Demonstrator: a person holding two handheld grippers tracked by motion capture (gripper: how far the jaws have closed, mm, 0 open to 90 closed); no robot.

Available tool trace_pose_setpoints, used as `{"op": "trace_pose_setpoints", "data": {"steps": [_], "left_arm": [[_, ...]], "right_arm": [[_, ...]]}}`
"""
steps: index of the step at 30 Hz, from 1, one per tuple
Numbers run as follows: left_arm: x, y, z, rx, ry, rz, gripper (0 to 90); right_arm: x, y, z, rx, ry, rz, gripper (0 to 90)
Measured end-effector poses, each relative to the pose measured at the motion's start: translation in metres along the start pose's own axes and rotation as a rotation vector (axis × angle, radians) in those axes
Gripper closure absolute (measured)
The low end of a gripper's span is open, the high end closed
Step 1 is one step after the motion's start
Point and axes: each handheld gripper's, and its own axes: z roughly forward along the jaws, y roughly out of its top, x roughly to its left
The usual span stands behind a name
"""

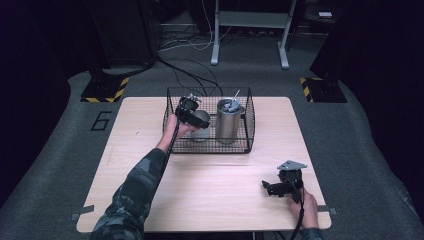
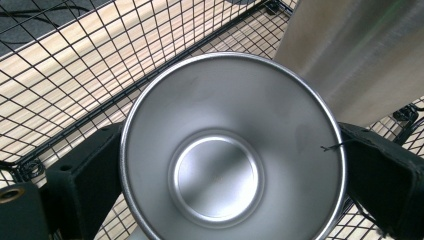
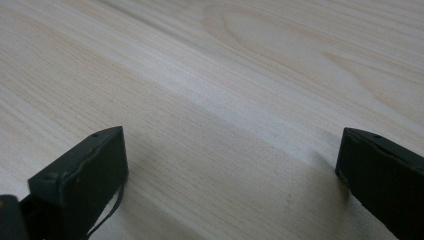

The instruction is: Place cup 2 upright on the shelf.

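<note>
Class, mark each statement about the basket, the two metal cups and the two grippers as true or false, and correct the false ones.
1. The left gripper has its jaws on either side of the short cup. True.
2. The short cup holds a spoon. False: its inside is bare in the left gripper view; the utensil stands in the tall cup.
3. Both cups stand inside the wire basket. True.
4. The right gripper is shut on a lid. False: its jaws stand apart over the bare table, with nothing between them.
5. The tall cup is left of the short cup in the high view. False: it is to its right.
</note>
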Motion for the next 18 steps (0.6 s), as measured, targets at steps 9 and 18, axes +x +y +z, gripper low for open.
{"op": "trace_pose_setpoints", "data": {"steps": [9,18], "left_arm": [[-0.002,0.002,-0.006,-0.045,-0.013,-0.006,0.0],[-0.004,0.007,-0.028,-0.092,-0.02,0.027,0.0]], "right_arm": [[0.0,0.0,0.0,-0.004,0.001,0.001,0.0],[0.0,0.0,0.0,-0.005,-0.001,0.0,0.0]]}}
